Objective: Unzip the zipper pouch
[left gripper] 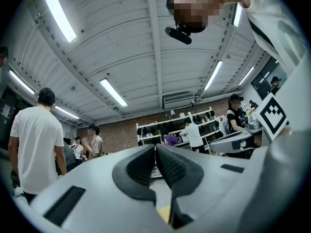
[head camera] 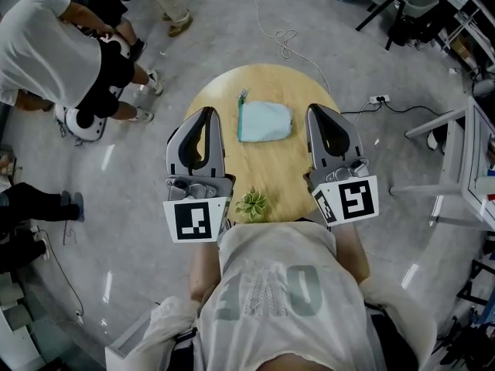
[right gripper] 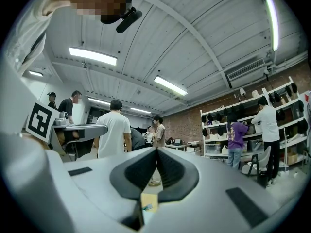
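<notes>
Round wooden surface — pale blue zipper pouch lying flat toward the far side, small green plant at the near edge.

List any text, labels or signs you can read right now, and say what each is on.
Shirt: big pale letters, upside down in the head view; one looks like "O", the rest are too distorted to read.
Left cube: black-and-white square marker, no words.
Right cube: the same kind of marker, no words.
Pouch: no print visible.
</notes>
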